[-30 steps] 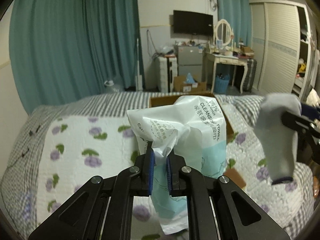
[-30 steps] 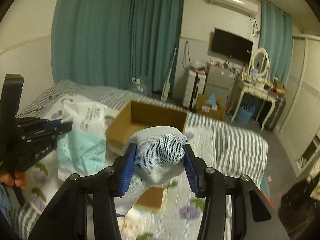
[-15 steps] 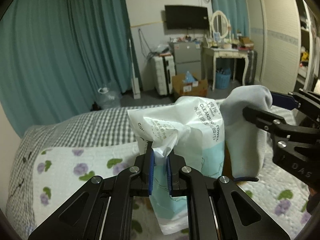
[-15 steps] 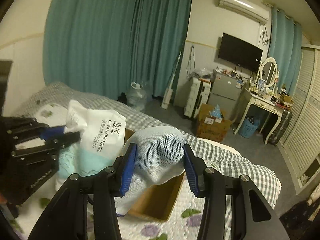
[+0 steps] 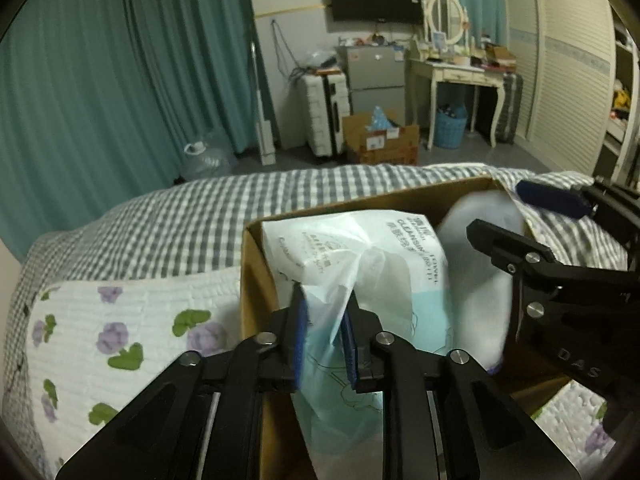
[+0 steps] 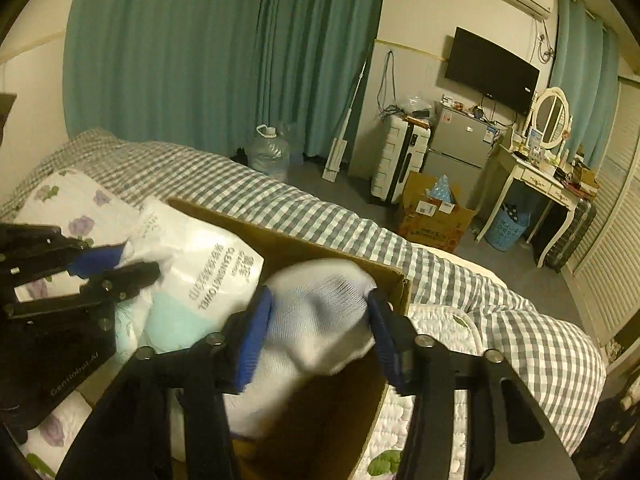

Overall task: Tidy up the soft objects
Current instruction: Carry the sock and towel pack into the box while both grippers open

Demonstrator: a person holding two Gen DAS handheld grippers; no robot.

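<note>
Left tongs (image 5: pixel 323 326) pinch the white-and-teal plastic towel pack (image 5: pixel 360 264); right tongs (image 6: pixel 320 330) clamp the white mesh sock (image 6: pixel 320 312), both inside the brown cardboard box (image 5: pixel 252 280).

Left gripper (image 5: pixel 323 312) – right gripper (image 6: pixel 320 322) – both clamped

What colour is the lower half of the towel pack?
Pale blue-green on the towel pack; clearest in the right wrist view.
</note>
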